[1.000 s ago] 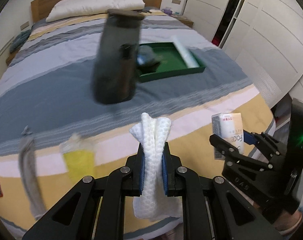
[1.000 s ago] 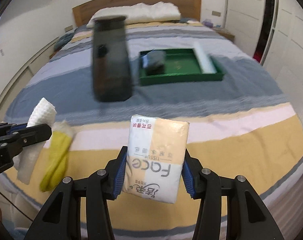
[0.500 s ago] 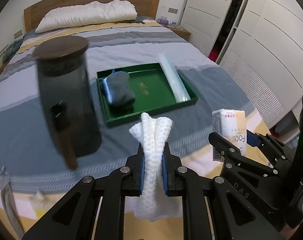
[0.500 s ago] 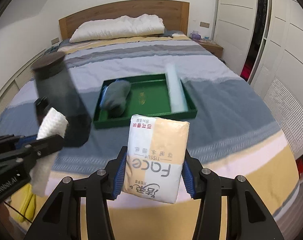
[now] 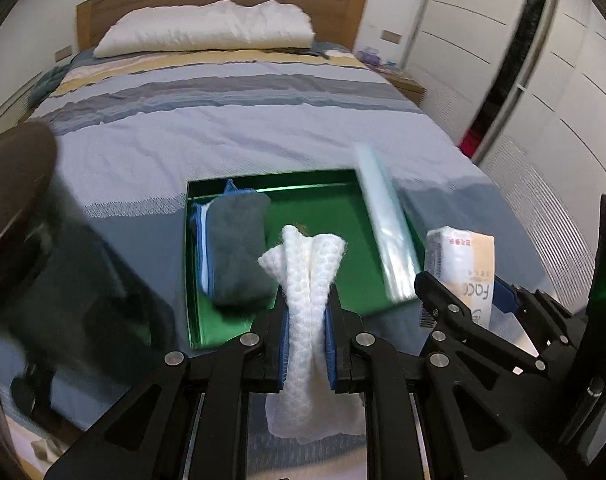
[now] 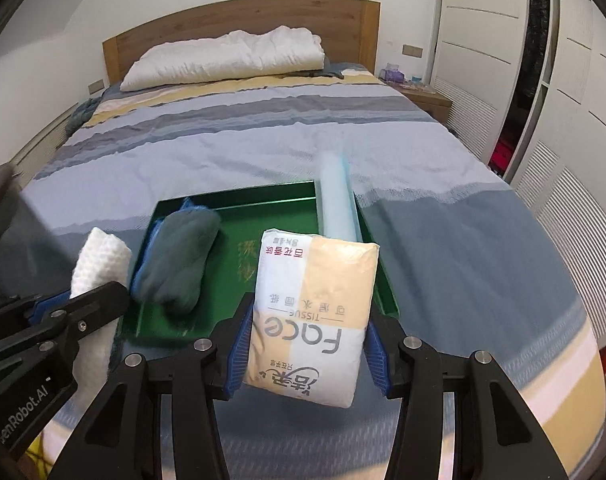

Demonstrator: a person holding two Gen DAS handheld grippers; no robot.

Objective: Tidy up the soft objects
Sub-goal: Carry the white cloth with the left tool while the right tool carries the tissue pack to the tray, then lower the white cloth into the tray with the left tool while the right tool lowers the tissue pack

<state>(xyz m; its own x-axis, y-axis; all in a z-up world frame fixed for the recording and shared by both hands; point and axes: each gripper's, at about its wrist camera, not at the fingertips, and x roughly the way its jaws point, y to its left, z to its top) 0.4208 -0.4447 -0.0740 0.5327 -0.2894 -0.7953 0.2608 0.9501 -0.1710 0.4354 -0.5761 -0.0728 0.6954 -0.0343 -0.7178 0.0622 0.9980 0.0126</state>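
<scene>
my left tongs [image 5: 307, 344] are clenched on a folded white waffle cloth [image 5: 309, 280], which stands up between the blue pads and hangs down below them. my right tongs [image 6: 307, 354] are clamped on a tissue pack [image 6: 315, 320], squeezed at its two sides and held upright with the printing upside down to my camera. both loads hang above the near end of the bed [image 6: 263, 148], just short of the green tray [image 6: 271, 208] that lies on the striped cover.

in the tray, a rolled grey towel with a blue edge [image 5: 237, 252] lies along the left side, and a long clear plastic-wrapped roll [image 5: 385, 232] lies along the right rim, its far end sticking out past the tray's back wall. the middle of the tray floor is bare green with a small gold mark.

in the left view the tissue pack [image 5: 461, 268] and right tongs [image 5: 463, 300] sit just to the right of my cloth. a dark, blurred container [image 5: 43, 248] stands on the bed to the left of the tray. a white pillow [image 6: 227, 58] lies against the wooden headboard [image 6: 239, 20], and white wardrobe doors [image 6: 575, 120] run along the right.
</scene>
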